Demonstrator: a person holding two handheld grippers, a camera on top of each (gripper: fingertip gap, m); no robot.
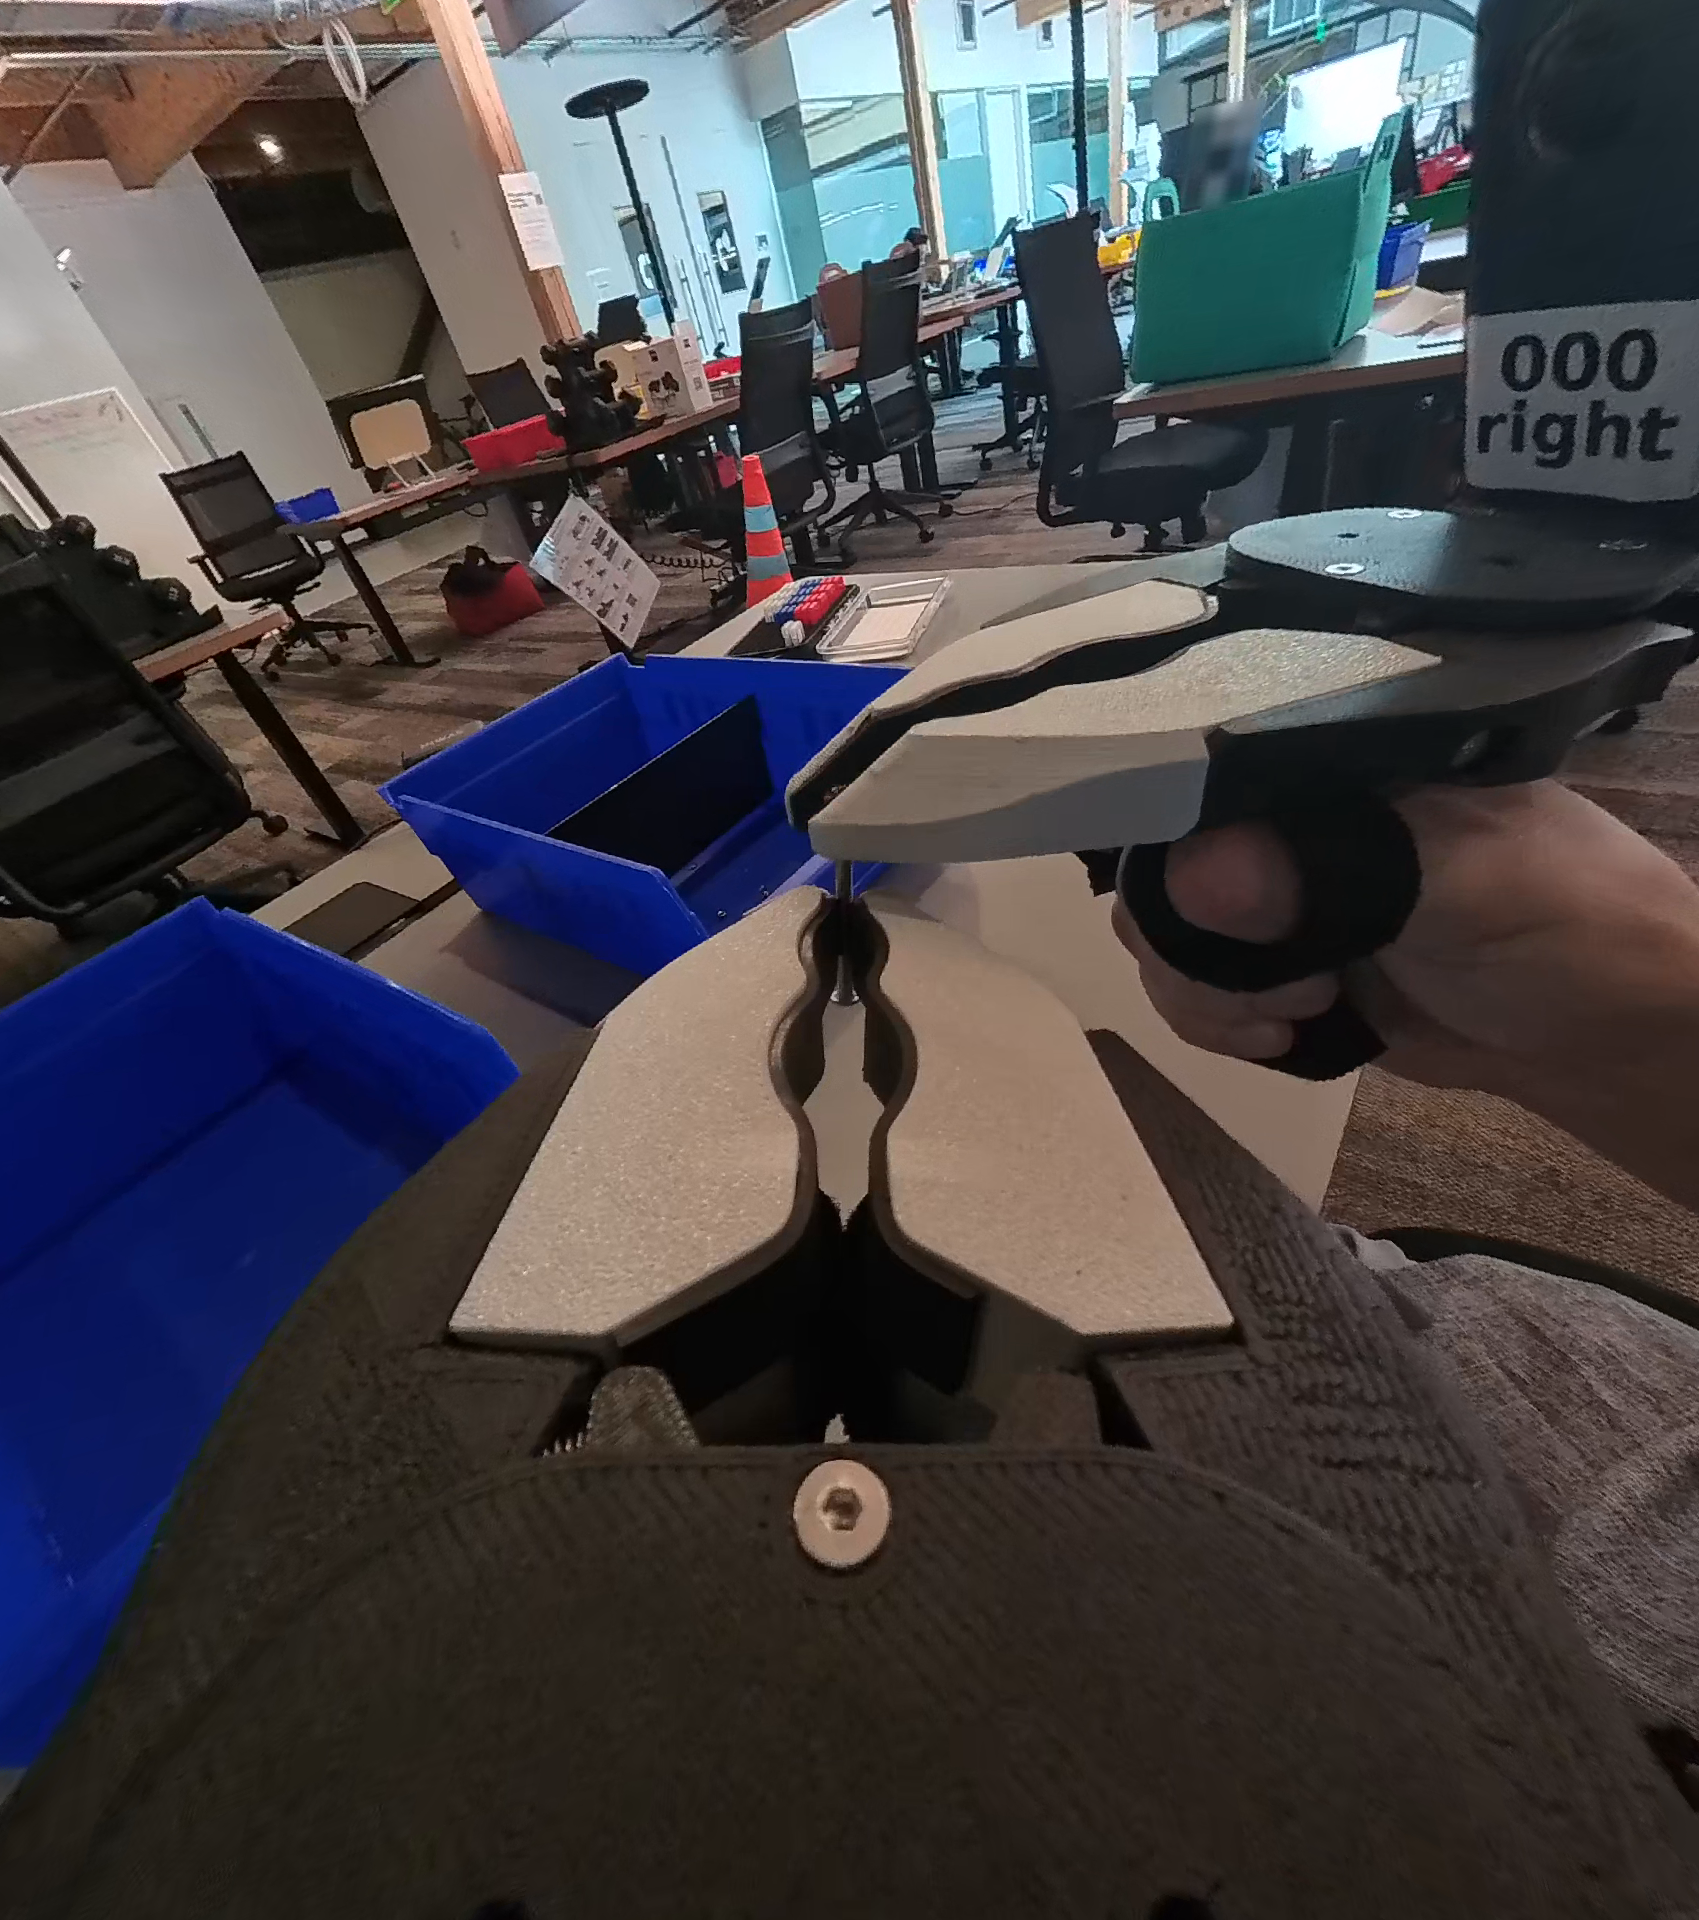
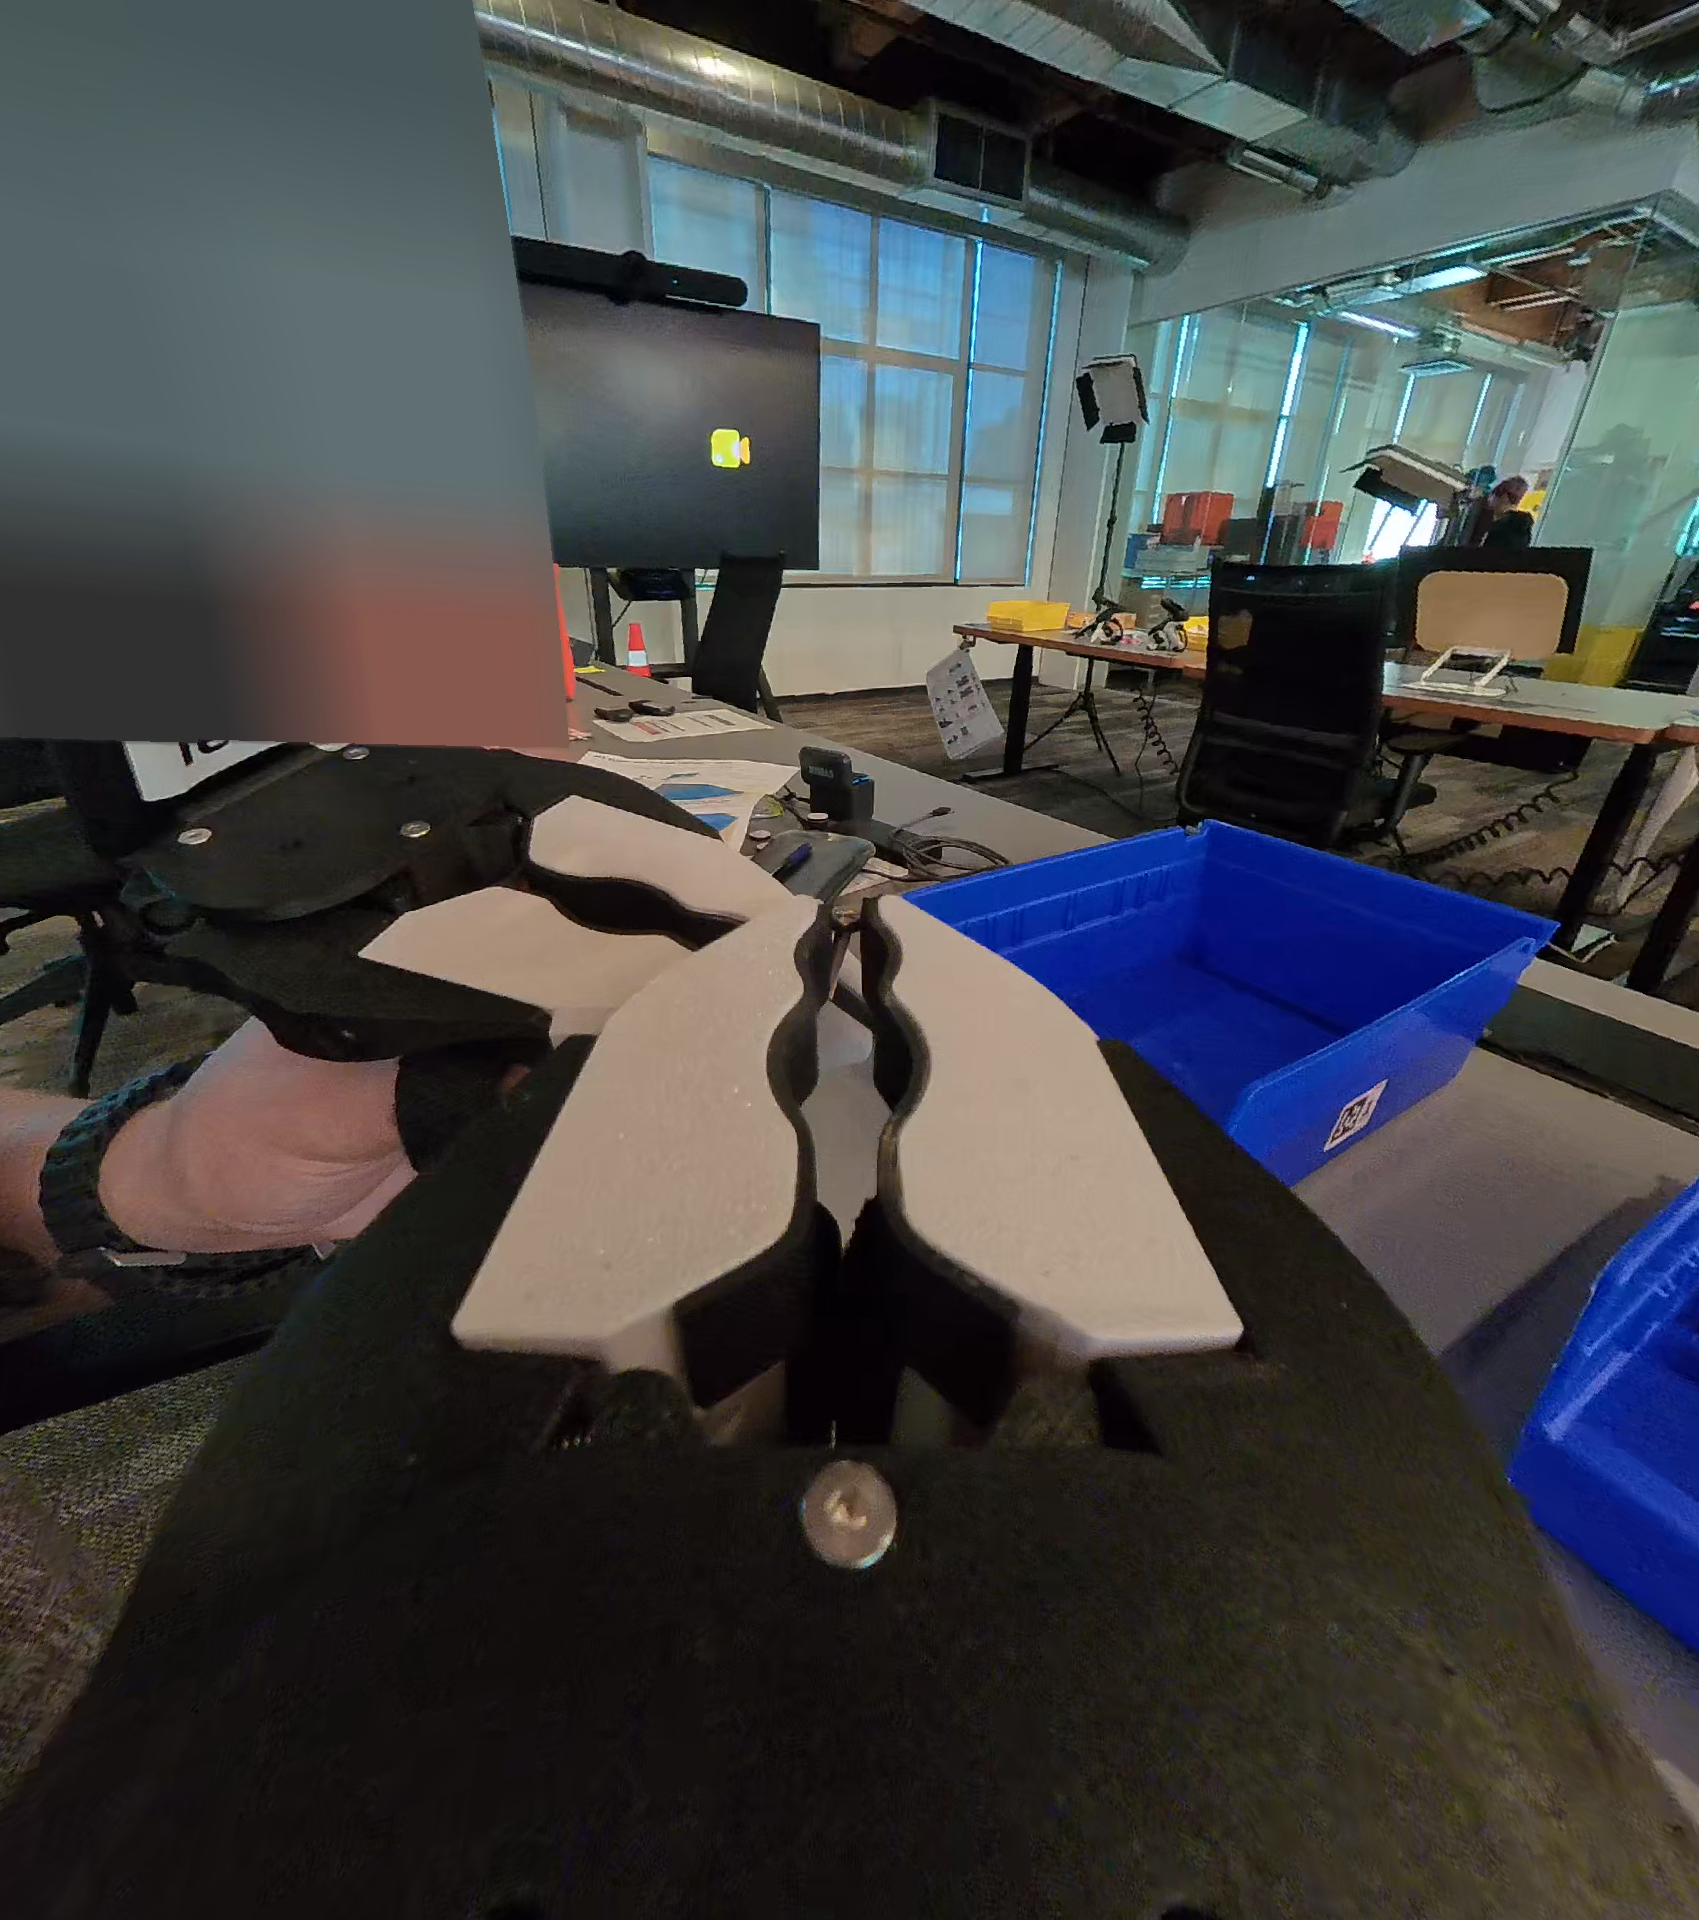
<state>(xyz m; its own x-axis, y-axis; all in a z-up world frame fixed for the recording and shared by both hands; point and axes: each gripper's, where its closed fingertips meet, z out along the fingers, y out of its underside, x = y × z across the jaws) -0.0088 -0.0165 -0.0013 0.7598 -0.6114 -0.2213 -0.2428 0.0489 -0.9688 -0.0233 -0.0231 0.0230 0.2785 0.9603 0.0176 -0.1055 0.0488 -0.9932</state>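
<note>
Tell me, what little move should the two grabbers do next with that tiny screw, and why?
Probably ease the right gripper straight down a touch: its tip sits just above the thin screw pinched upright in the left gripper, so they look lined up.

Left wrist view: looks forward along its own fingers (image 1: 741, 1091), close over the table edge, facing desks and chairs.
Right wrist view: faces the windows and a dark screen (image 2: 679, 436).
Shared: both blue bins (image 1: 554, 821) (image 2: 1240, 987), each other's gripper.
</note>
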